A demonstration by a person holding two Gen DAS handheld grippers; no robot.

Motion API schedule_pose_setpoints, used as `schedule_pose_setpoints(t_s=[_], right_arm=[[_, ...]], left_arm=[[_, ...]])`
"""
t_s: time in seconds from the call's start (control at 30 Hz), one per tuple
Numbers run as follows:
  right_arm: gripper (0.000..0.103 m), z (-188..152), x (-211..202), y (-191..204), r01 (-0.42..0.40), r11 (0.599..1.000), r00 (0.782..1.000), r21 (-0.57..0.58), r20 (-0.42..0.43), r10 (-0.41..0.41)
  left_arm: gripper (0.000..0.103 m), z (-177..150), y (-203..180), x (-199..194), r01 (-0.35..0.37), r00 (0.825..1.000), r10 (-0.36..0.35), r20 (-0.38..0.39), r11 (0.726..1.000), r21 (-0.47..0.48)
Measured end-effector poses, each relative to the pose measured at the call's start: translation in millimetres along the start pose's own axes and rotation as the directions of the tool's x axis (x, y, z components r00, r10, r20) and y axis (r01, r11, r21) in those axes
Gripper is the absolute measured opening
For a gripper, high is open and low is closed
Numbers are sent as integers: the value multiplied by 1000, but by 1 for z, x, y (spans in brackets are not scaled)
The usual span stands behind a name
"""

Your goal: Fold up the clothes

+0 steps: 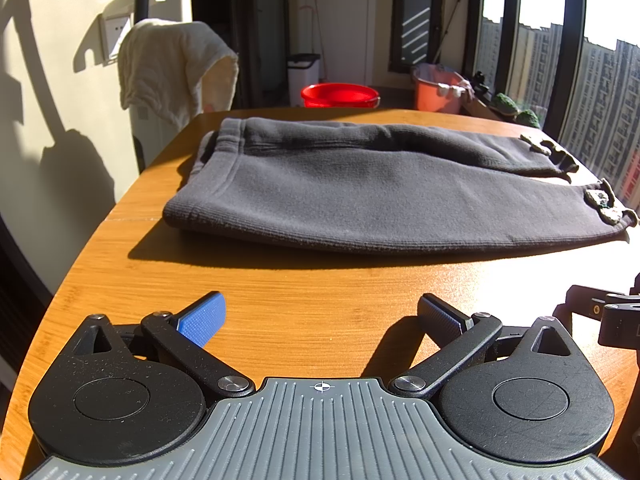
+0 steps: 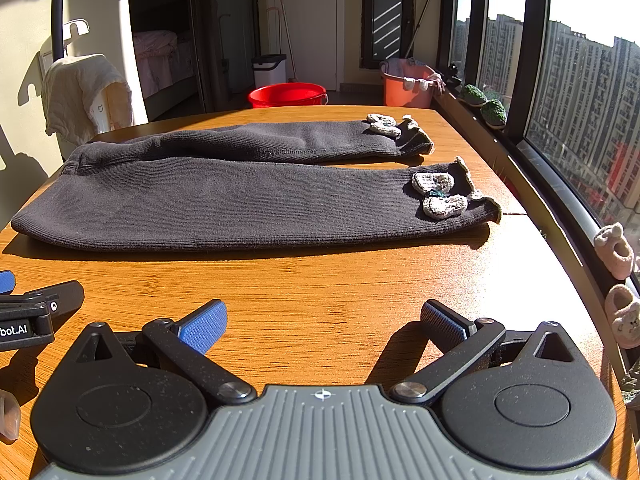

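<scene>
Dark grey knit trousers (image 1: 360, 192) lie flat across the wooden table (image 1: 280, 288), waistband at the left, both legs stretched to the right. Each cuff carries pale crocheted bows (image 2: 438, 196). In the right wrist view the same trousers (image 2: 240, 196) show both legs side by side with a narrow gap between them. My left gripper (image 1: 320, 316) hovers low over bare table, nearer than the trousers, open with nothing between its blue pads (image 1: 202, 320). My right gripper (image 2: 324, 322) stands the same way, open and apart from the cloth. Part of the left gripper (image 2: 28, 316) shows at the left edge.
A chair draped with a cream towel (image 1: 172, 64) stands behind the table's left end. A red basin (image 1: 340, 95) and an orange tub (image 1: 438, 88) sit on the floor beyond. Windows run along the right; small slippers (image 2: 618, 280) lie on the sill.
</scene>
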State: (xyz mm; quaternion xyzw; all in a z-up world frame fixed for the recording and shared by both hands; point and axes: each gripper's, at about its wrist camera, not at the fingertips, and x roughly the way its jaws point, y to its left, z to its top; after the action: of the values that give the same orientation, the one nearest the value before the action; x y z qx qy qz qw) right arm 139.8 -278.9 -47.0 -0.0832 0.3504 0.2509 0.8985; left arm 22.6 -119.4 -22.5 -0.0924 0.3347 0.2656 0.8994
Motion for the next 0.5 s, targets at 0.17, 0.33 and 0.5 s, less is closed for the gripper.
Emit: schedule_pose_setpoints(t_s=[0.17, 0.33, 0.5], right_arm=[[103, 0, 0, 0, 4, 1000, 1000, -1, 0, -4], [103, 0, 0, 0, 3, 1000, 1000, -4, -2, -3], [103, 0, -1, 0, -7, 1000, 1000, -14, -3, 7]], left_arm=[[103, 0, 0, 0, 1, 1000, -1, -1, 1000, 1], [103, 0, 0, 1, 6, 1000, -6, -4, 1000, 8], [103, 1, -1, 1, 13, 1000, -13, -7, 1000, 14]])
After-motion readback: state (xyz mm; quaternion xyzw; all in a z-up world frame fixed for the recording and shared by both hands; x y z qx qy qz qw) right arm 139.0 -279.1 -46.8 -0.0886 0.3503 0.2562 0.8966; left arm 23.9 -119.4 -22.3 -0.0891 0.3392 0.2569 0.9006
